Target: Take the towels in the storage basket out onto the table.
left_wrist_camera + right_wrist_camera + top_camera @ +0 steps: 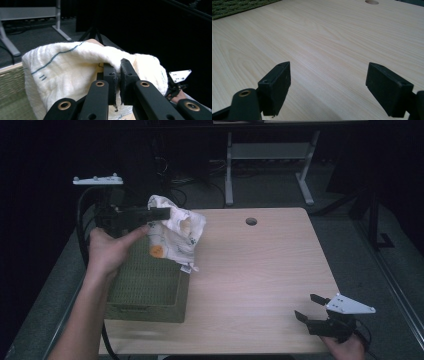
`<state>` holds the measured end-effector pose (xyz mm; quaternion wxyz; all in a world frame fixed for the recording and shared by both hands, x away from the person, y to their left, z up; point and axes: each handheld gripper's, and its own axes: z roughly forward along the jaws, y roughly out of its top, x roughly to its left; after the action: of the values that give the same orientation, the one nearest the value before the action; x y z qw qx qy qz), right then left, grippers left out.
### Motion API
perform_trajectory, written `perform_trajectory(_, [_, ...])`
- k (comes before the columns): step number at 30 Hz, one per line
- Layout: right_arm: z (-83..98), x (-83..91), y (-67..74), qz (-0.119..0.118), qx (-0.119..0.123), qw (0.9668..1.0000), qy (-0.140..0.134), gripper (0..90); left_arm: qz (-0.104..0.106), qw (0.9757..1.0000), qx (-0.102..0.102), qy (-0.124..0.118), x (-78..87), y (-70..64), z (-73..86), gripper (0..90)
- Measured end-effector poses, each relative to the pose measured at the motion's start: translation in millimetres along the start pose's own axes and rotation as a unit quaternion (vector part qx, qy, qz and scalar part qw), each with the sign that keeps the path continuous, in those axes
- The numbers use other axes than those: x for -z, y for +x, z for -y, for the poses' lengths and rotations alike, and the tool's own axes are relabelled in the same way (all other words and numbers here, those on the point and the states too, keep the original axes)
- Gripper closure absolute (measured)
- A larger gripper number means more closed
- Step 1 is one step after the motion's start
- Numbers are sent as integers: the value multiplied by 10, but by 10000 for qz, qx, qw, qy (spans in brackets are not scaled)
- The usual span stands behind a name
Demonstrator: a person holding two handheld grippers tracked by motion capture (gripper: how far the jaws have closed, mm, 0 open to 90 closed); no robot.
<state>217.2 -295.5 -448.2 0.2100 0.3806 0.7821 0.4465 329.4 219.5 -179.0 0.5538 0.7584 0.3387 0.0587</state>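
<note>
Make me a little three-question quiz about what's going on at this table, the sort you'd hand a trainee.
1. True or false: the left tool is shut on the white printed cloth.
2. Where does the cloth hang? A) above the green woven basket B) over the round hole in the wooden table C) on the floor
3. Fill in: the right tool has its jaws ____ above bare tabletop.

Key: 1 true; 2 A; 3 open.
</note>
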Motion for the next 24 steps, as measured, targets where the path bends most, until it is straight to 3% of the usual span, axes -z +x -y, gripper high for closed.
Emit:
perform_trajectory(11, [0,23,-13,7,-35,10000,-43,196,502,9986,-74,119,-478,-195,4,851])
perform_trajectory(24, [2,62,-35,31,-90,9999,-136,197,1028,9940,58,376,-1118,-355,155,850])
